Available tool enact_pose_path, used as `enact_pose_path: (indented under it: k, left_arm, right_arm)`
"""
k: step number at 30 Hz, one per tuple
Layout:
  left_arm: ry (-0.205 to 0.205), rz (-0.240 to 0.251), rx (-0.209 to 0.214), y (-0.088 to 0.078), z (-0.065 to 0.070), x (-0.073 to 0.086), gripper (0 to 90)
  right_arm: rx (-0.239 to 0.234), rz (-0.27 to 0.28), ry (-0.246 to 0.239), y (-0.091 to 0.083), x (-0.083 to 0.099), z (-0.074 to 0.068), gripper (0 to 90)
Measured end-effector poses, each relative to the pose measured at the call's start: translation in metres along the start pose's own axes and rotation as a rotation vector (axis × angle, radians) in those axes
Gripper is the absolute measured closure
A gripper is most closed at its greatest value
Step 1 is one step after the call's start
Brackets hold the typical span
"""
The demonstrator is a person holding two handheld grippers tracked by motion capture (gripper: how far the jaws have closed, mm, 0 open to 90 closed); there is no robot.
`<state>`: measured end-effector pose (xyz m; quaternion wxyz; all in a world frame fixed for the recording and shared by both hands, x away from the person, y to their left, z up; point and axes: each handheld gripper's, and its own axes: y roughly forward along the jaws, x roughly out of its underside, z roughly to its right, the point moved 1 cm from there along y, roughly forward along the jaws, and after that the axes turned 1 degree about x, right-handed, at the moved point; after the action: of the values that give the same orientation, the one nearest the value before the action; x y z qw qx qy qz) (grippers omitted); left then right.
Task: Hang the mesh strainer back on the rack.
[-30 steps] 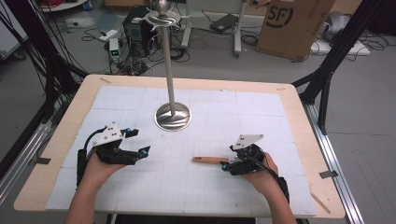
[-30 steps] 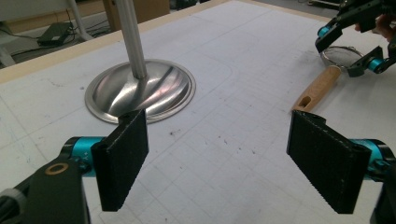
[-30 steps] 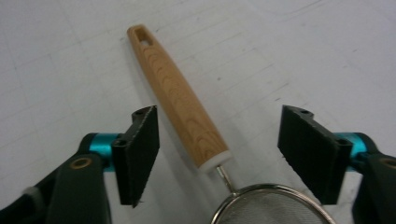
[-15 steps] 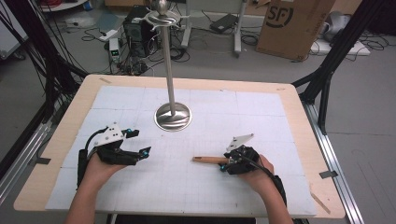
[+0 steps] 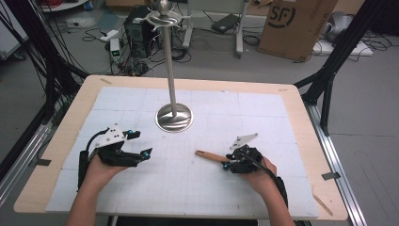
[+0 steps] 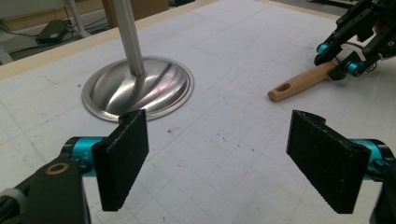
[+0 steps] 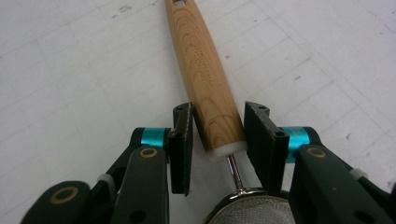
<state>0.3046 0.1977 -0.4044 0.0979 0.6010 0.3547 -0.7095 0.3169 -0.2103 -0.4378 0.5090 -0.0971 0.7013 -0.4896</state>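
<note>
The right tool [image 7: 217,135] sits around the strainer's wooden handle [image 7: 205,70], not squeezing. The left tool [image 6: 224,163] gapes wide near the metal stand [image 5: 174,117]. A box [image 5: 294,23] behind reads "SF".

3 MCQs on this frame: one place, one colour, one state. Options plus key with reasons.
1. Where does the stand sit?
A. table's far middle
B. near left corner
C. off the table

2. What colour is the handle?
A. black
B. light wood
C. red

3. How is the left gripper?
A. shut on the handle
B. shut, empty
C. open, empty

Key: 1 A, its round base rests beyond both grippers; 2 B, wood grain shows in the right gripper view; 3 C, its jaws stand wide apart over bare table, while the right gripper straddles the handle.
</note>
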Motion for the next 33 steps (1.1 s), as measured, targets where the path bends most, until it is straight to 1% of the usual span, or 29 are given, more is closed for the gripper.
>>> enact_pose_path:
  k: [2,3,7,9,11,12,16,17,18,21,23,25,27,30,33]
  left_arm:
    - [0.000,0.000,0.001,0.000,0.000,0.000,21.5]
    - [0.001,-0.002,0.001,0.000,0.000,0.000,21.5]
    - [0.004,-0.003,0.005,0.001,0.000,0.000,21.5]
    - [0.002,-0.003,0.004,0.001,0.000,0.000,21.5]
    - [0.001,-0.001,0.005,0.001,0.000,0.000,21.5]
    - [0.000,-0.002,0.003,0.000,0.000,0.000,21.5]
    - [0.001,-0.006,0.005,0.001,0.000,0.001,21.5]
    - [0.002,-0.005,0.006,0.001,0.000,0.001,21.5]
    - [-0.002,-0.005,0.007,0.001,0.000,0.001,21.5]
    - [-0.002,-0.005,0.007,0.002,0.000,0.001,21.5]
    - [-0.003,-0.004,0.009,0.002,0.000,0.001,21.5]
    - [0.001,-0.006,0.006,0.001,0.000,0.001,21.6]
    - [0.000,-0.005,0.006,0.001,0.000,0.001,21.6]
    - [0.000,-0.003,0.008,0.001,-0.001,0.001,21.6]
    - [-0.002,-0.002,0.009,0.001,0.000,0.001,21.7]
  right_arm:
    - [0.001,-0.004,0.013,-0.001,0.000,0.000,64.6]
    - [0.002,-0.011,0.013,-0.002,0.000,0.001,65.0]
    - [0.002,-0.010,0.014,-0.002,0.000,0.001,65.3]
    - [0.004,-0.011,0.013,-0.002,0.000,0.002,63.8]
    - [0.008,-0.025,0.017,-0.001,0.000,0.001,59.5]
    - [0.010,-0.026,0.009,0.000,0.000,0.001,58.2]
    - [0.009,-0.033,0.008,0.000,-0.001,0.001,58.1]
    - [-0.001,-0.039,0.005,-0.001,-0.002,0.001,58.1]
    - [0.004,-0.051,-0.006,-0.001,-0.003,0.002,58.1]
    - [0.017,-0.084,-0.030,0.000,-0.006,0.001,59.9]
    - [0.004,-0.097,-0.039,0.001,-0.008,0.002,63.6]
    - [-0.004,-0.109,-0.040,0.001,-0.010,0.003,64.5]
    - [0.000,-0.114,-0.038,0.001,-0.011,0.004,65.4]
    - [0.004,-0.121,-0.008,0.002,-0.012,0.004,66.6]
    - [0.004,-0.125,-0.006,0.001,-0.012,0.005,66.4]
